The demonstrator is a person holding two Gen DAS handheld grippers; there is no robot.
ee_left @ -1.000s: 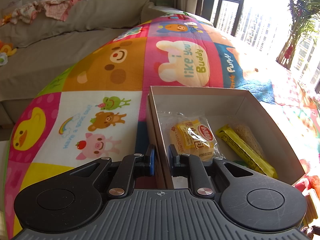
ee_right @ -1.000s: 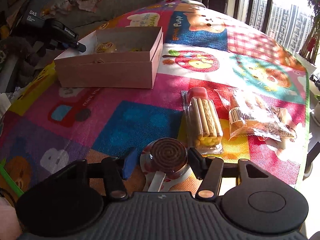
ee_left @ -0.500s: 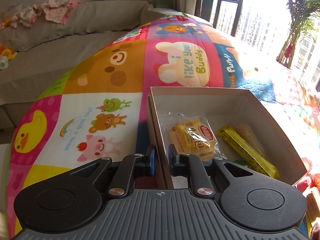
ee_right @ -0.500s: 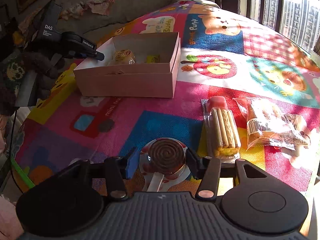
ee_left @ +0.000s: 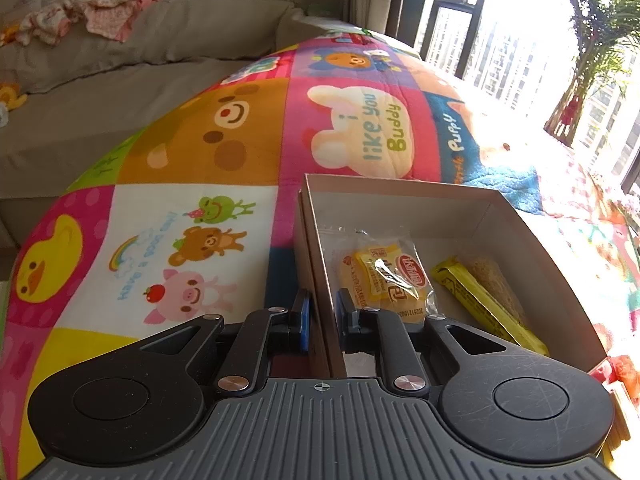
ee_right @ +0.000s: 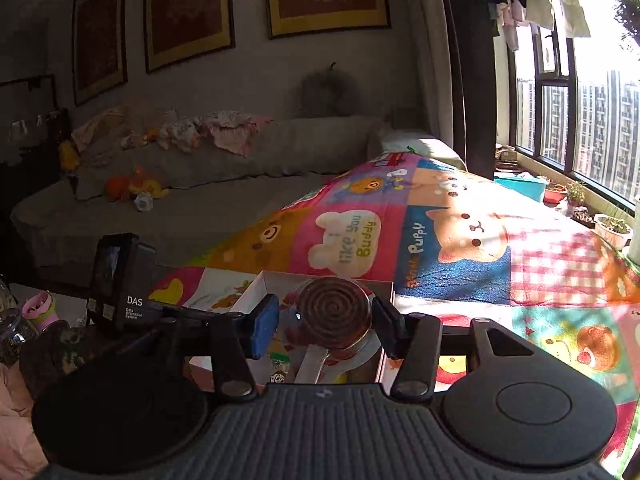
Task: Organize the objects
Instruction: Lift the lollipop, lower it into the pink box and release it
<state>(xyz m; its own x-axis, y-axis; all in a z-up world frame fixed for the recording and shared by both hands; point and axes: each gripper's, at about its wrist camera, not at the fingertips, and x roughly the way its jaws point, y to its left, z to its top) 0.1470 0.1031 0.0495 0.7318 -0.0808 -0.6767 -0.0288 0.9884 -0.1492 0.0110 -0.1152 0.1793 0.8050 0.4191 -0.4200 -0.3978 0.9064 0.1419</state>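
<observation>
An open cardboard box point(ee_left: 448, 196) lies on the colourful cartoon mat point(ee_left: 192, 152). It holds a yellow wrapped cake point(ee_left: 384, 276) and a yellow snack bar point(ee_left: 480, 304). My left gripper point(ee_left: 323, 316) is shut on the box's near left wall, one pad outside and one inside. In the right wrist view a brown spiral lollipop point(ee_right: 334, 312) in clear wrap sits between the fingers of my right gripper point(ee_right: 324, 322), which is shut on it in the air. Behind and below the lollipop the box point(ee_right: 260, 284) shows, partly hidden. The left gripper's black body point(ee_right: 120, 280) reaches in from the left.
A grey sofa point(ee_right: 240, 184) with clothes and soft toys stands behind the mat. Windows and potted plants point(ee_right: 612, 228) line the right side. A pink cup point(ee_right: 38, 308) is at the far left. More snack packets point(ee_left: 616, 376) lie right of the box.
My right gripper has risen with the lollipop and tipped upward; the box now lies just beyond its fingers, and the snack packets on the mat have left its view. The left gripper has kept still.
</observation>
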